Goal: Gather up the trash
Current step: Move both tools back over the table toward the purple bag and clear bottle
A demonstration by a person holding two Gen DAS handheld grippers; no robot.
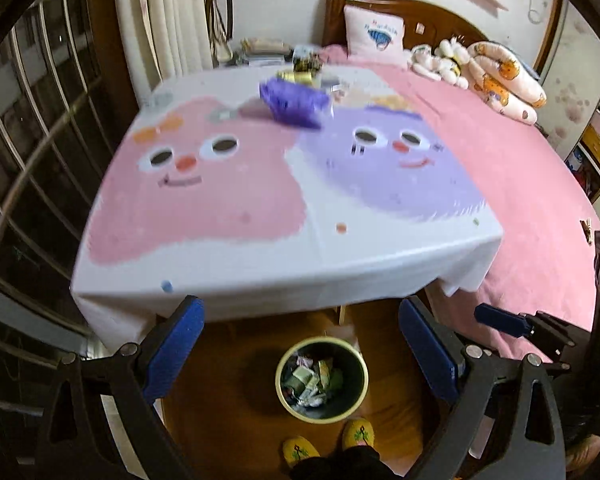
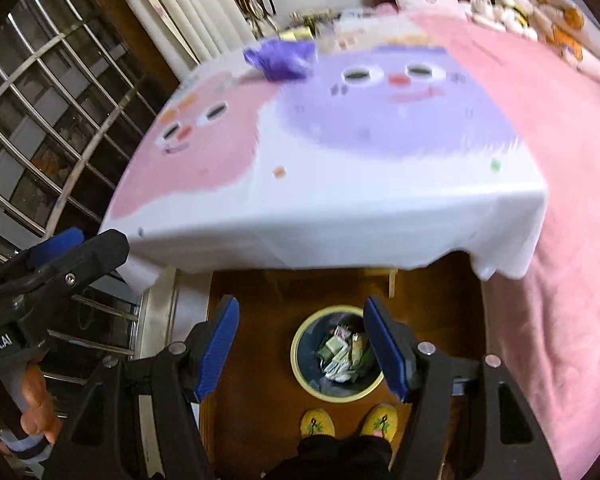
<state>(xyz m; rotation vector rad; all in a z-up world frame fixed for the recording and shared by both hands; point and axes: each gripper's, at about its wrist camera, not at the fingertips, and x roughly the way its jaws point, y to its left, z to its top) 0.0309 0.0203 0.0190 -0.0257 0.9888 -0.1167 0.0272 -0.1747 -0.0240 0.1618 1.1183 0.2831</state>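
Both grippers hang over the trash bin on the wood floor: left gripper w/ jaws wide apart and nothing btwn them, right gripper likewise spread and empty. Bin holds crumpled wrappers and sits just in front of the person's yellow slippers, below the desk edge. A purple bag lies at the desk's far side, blurred, next to the pink bed.

Wooden floor, pink bed, cloth-covered table, barred window.
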